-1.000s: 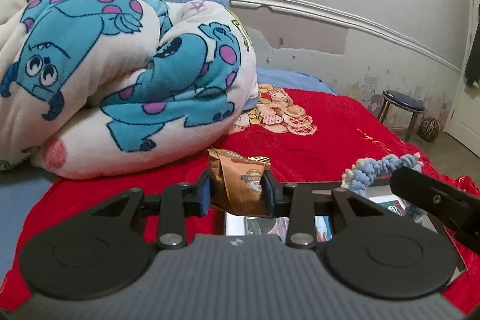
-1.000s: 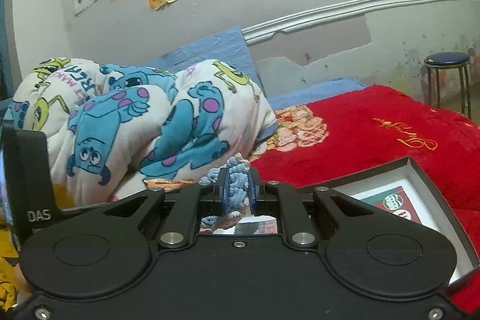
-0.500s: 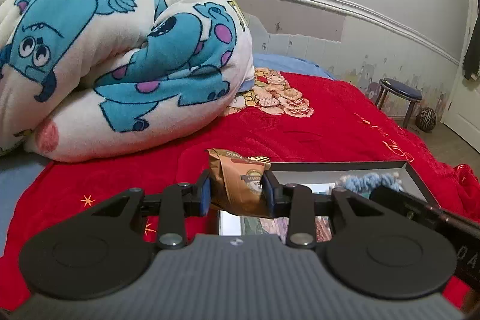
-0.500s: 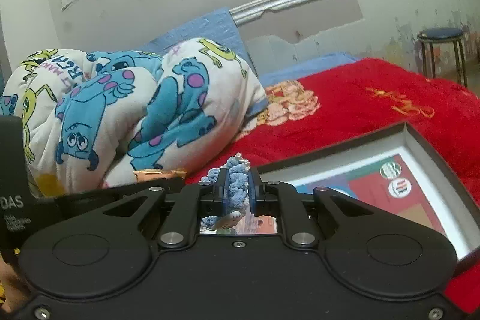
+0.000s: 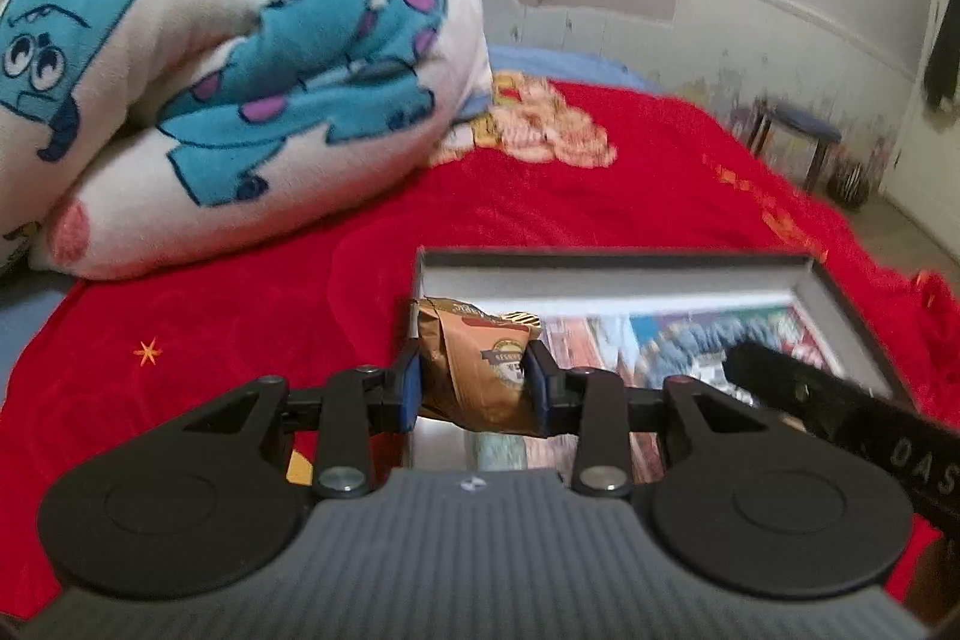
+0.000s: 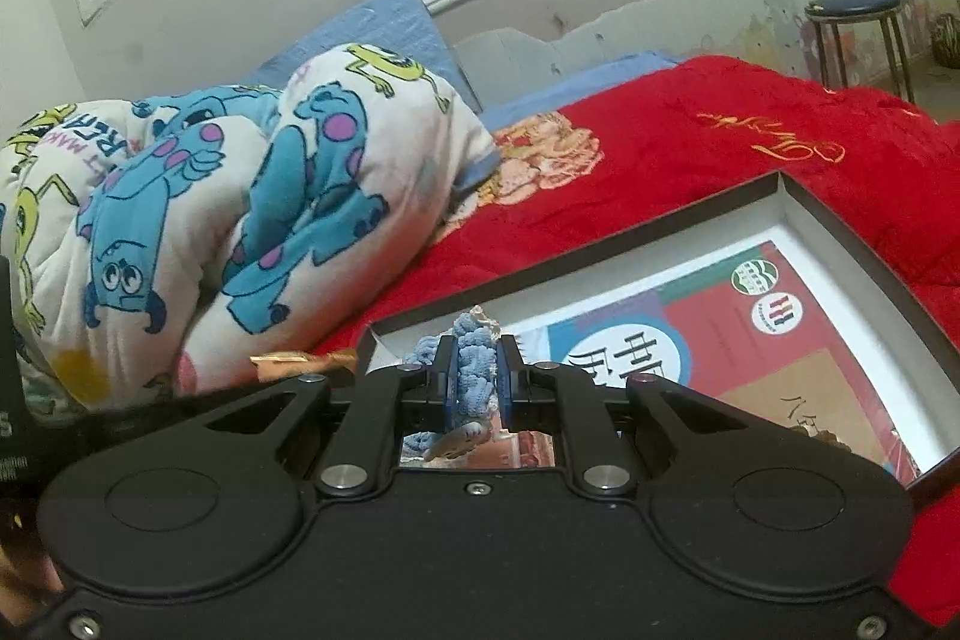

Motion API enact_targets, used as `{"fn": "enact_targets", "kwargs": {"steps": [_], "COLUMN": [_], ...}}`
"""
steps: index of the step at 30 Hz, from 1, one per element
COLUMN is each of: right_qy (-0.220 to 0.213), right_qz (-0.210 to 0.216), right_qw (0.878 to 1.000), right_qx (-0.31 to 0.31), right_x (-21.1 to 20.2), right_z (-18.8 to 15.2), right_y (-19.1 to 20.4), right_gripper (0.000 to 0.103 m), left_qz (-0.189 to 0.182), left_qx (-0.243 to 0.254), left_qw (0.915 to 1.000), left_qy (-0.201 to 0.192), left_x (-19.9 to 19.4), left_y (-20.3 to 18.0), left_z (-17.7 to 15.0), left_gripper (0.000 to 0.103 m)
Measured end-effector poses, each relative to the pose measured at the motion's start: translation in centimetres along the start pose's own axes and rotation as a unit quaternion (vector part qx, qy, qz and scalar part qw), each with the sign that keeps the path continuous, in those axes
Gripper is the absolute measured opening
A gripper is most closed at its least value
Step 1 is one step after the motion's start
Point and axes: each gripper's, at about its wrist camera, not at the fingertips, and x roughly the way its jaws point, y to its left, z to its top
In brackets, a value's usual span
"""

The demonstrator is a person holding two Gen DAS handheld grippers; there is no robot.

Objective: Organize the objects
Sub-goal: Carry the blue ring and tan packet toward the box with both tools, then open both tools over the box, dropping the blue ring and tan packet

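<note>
My left gripper (image 5: 474, 385) is shut on a brown snack packet (image 5: 480, 370) and holds it over the near left corner of an open dark box (image 5: 612, 259) with a printed sheet inside. My right gripper (image 6: 474, 382) is shut on a blue and white braided rope toy (image 6: 474, 370) and holds it over the same box (image 6: 798, 193), near its left end. The rope toy also shows blurred in the left wrist view (image 5: 696, 340), beside the right gripper's black body. The snack packet's edge shows in the right wrist view (image 6: 300, 361).
The box lies on a red blanket (image 5: 240, 316) on a bed. A rolled white and blue cartoon quilt (image 5: 228, 58) lies at the back left. A blue-topped stool (image 6: 855, 10) stands past the bed by the wall.
Both grippers have moved forward and down toward the box with their objects held. The box now fills more of both views.
</note>
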Motion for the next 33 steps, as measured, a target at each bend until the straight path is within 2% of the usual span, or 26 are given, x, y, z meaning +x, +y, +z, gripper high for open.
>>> {"fn": "enact_targets", "kwargs": {"steps": [3, 7, 12, 33], "right_qy": [0.004, 0.009, 0.011, 0.019], "right_qz": [-0.009, -0.019, -0.034, -0.036], "right_qw": [1.0, 1.0, 0.999, 0.999], "right_qx": [-0.004, -0.012, -0.019, -0.02], "right_x": [0.4, 0.7, 0.8, 1.1], "right_z": [-0.2, -0.5, -0.6, -0.7], "right_y": [0.0, 0.2, 0.0, 0.1], "right_gripper": [0.014, 0.014, 0.014, 0.014], "left_qz": [0.026, 0.031, 0.03, 0.014], "left_qx": [0.025, 0.033, 0.037, 0.028], "left_qw": [0.9992, 0.9978, 0.9968, 0.9975], "left_qy": [0.016, 0.048, 0.064, 0.063], "left_x": [0.6, 1.3, 1.7, 1.7], "left_y": [-1.3, -2.0, -2.2, -1.6], "left_z": [-0.8, -1.4, -1.7, -1.2], "left_gripper": [0.039, 0.039, 0.039, 0.04]}}
